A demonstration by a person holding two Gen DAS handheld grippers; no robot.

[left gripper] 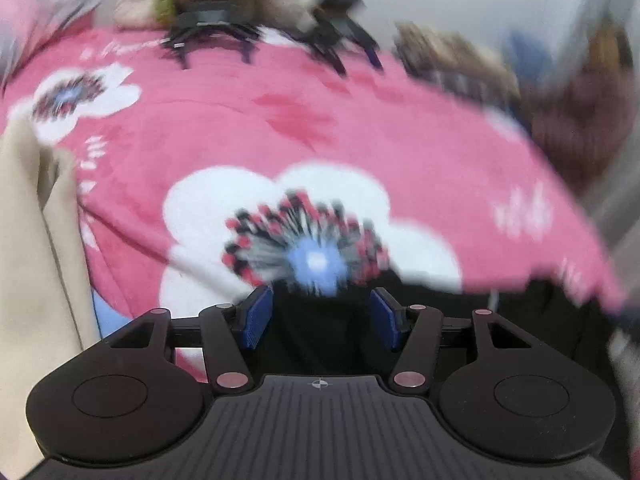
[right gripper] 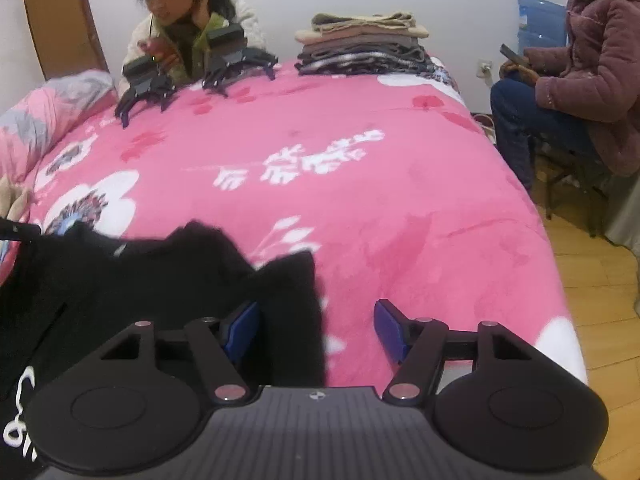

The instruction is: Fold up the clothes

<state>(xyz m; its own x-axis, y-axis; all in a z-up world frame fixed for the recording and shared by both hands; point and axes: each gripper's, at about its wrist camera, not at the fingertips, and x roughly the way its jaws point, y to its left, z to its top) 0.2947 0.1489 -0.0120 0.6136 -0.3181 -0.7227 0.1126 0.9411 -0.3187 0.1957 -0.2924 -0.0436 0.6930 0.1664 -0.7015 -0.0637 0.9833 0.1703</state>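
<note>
Both grippers (left gripper: 322, 316) (right gripper: 318, 330) parted, gripping nothing, black garment (right gripper: 160, 276) with unreadable white lettering, pink blanket (right gripper: 360, 200).

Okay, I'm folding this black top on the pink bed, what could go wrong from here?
1. Both grippers look open: the right gripper has the black garment at only one pad, the left gripper grips nothing, so a fold may slump.
2. The garment lies bunched, so creases could get folded in.
3. Two spare grippers and the folded stack sit at the far edge of the blanket; tugging it could disturb them.
</note>
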